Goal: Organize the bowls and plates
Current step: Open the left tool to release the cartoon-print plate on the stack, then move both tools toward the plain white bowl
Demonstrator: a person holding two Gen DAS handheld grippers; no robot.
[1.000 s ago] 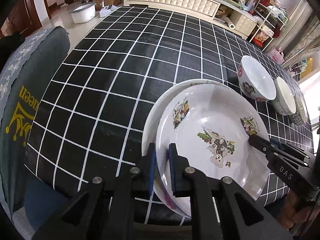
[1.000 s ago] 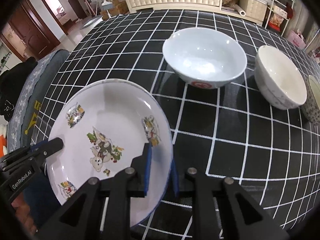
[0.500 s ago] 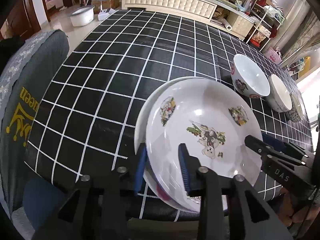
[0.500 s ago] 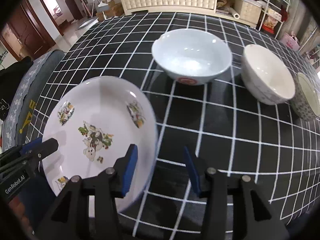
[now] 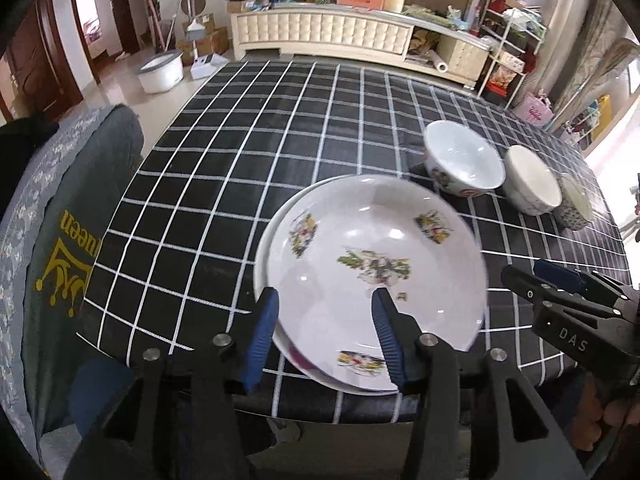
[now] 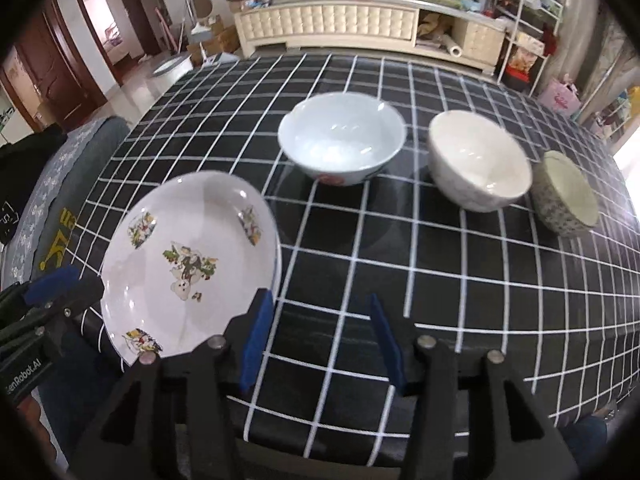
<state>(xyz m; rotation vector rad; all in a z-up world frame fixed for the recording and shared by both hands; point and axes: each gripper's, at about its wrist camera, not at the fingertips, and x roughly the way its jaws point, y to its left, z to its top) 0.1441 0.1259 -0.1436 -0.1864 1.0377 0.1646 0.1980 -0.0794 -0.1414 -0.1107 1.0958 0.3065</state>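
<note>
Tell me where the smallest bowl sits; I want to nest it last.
The small patterned bowl is rightmost in the bowl row in the right wrist view, beside the cream bowl, near the table's right edge.

**Plates stacked near the table edge, bowls in a row**

On the table (image 6: 460, 280), one plate (image 6: 188, 256) is lying on another plate (image 5: 267, 236) at seven o'clock in the right wrist view. Three bowls are sitting in a row: one bowl (image 6: 342, 136) at twelve, a second bowl (image 6: 478, 164) at one, a third bowl (image 6: 566, 196) at two, just beside it.
</note>
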